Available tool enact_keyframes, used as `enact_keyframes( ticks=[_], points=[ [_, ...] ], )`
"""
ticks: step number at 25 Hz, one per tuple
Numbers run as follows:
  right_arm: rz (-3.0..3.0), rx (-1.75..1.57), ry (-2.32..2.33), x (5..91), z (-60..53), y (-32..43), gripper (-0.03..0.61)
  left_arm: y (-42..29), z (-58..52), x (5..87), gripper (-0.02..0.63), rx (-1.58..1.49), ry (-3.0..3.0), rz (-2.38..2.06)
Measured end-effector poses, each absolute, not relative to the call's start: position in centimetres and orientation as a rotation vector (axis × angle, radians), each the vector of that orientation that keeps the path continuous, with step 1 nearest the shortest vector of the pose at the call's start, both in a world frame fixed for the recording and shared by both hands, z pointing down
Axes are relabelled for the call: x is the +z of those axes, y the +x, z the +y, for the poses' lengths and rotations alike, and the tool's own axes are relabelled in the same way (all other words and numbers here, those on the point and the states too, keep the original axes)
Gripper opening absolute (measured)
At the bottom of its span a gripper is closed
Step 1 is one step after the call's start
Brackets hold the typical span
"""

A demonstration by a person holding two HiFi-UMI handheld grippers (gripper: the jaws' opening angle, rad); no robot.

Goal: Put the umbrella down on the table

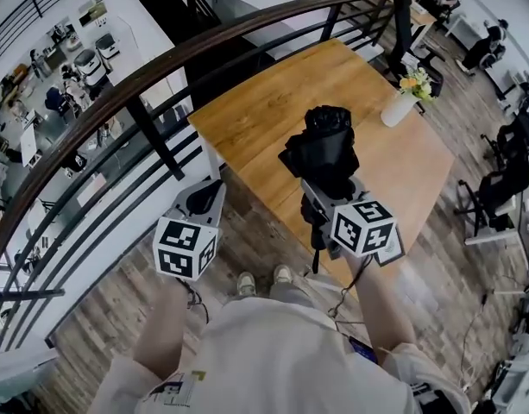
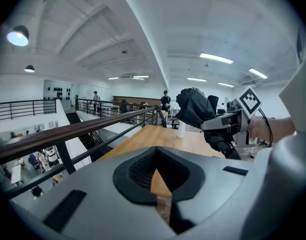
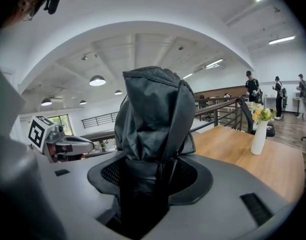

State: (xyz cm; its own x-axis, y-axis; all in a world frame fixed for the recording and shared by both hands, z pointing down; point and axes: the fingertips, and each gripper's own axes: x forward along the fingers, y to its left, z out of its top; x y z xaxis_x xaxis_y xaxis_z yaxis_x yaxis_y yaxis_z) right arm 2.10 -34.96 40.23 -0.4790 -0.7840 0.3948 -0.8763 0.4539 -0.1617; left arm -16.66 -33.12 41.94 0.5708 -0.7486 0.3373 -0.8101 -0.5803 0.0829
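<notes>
Hands hold two grippers over the floor by the table's near edge. Left gripper (image 2: 161,190) points ahead with its jaws drawn in to a thin slit, nothing between them. Right gripper (image 3: 152,186) is clamped on the folded black umbrella (image 3: 153,115), which stands upright from its jaws, above the table (image 1: 264,102) and not touching it. Farther off stands a vase (image 1: 397,109); a railing (image 1: 160,65) runs alongside.

The umbrella (image 1: 326,147) stands in the right hand-held gripper (image 1: 329,198) over the table (image 1: 273,102), a vase (image 1: 398,109) beyond it.
</notes>
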Motion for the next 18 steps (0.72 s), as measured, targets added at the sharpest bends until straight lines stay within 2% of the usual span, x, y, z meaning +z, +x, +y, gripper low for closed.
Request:
enact_keyframes(
  ticks=[18],
  points=[
    [-2.325, 0.673, 1.168, 52.8, -43.2, 3.2, 0.256, -13.8, -38.9, 51.0, 0.017, 0.546, 2.379, -1.303]
  ],
)
